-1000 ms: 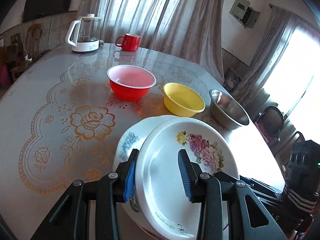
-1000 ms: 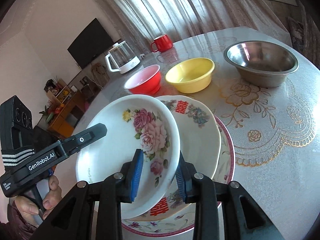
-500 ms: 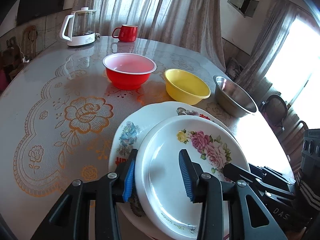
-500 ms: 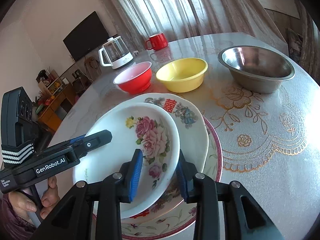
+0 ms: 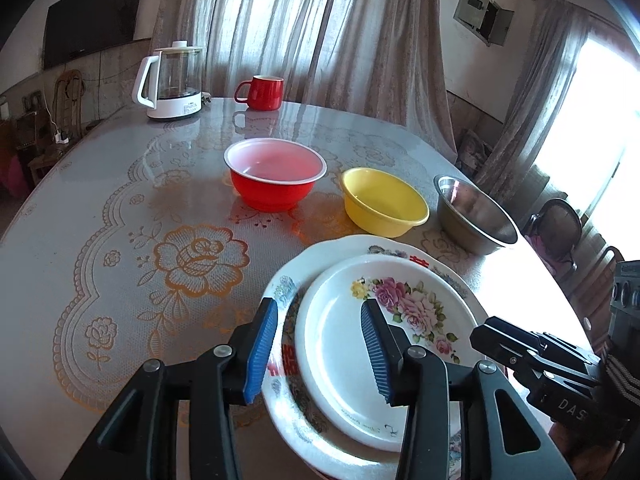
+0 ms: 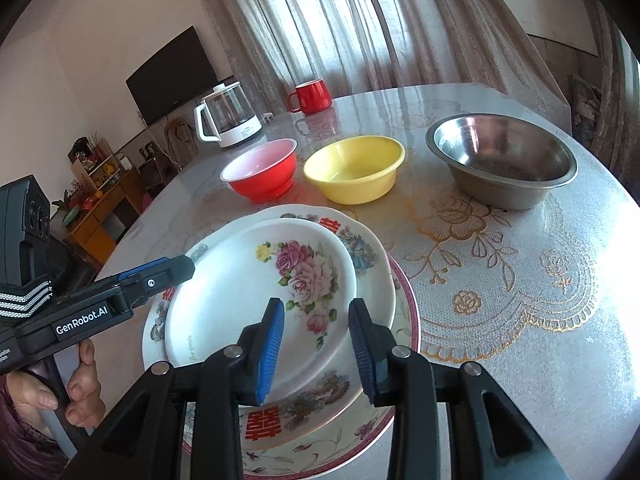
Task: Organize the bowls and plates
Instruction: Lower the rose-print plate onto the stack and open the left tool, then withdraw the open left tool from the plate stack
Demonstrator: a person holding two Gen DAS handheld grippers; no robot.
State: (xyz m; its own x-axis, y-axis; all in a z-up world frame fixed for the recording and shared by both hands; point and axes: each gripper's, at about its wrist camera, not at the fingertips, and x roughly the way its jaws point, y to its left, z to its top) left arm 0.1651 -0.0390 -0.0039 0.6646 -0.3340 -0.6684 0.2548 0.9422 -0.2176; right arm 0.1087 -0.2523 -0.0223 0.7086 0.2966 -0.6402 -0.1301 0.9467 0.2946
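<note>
From the left wrist, the left hand-held gripper (image 5: 318,346) spreads its ribbed blue pads over the rim of a glossy rose-painted plate (image 5: 384,344), which lies on a larger scalloped plate (image 5: 320,264) on the lace-patterned tabletop (image 5: 100,208). From the right wrist, the right hand-held gripper (image 6: 316,346) stands open too, its pads flanking the same plate's edge without pinching; beyond sit round red bowl (image 6: 260,176), yellow bowl (image 6: 354,174) and steel bowl (image 6: 502,158).
</note>
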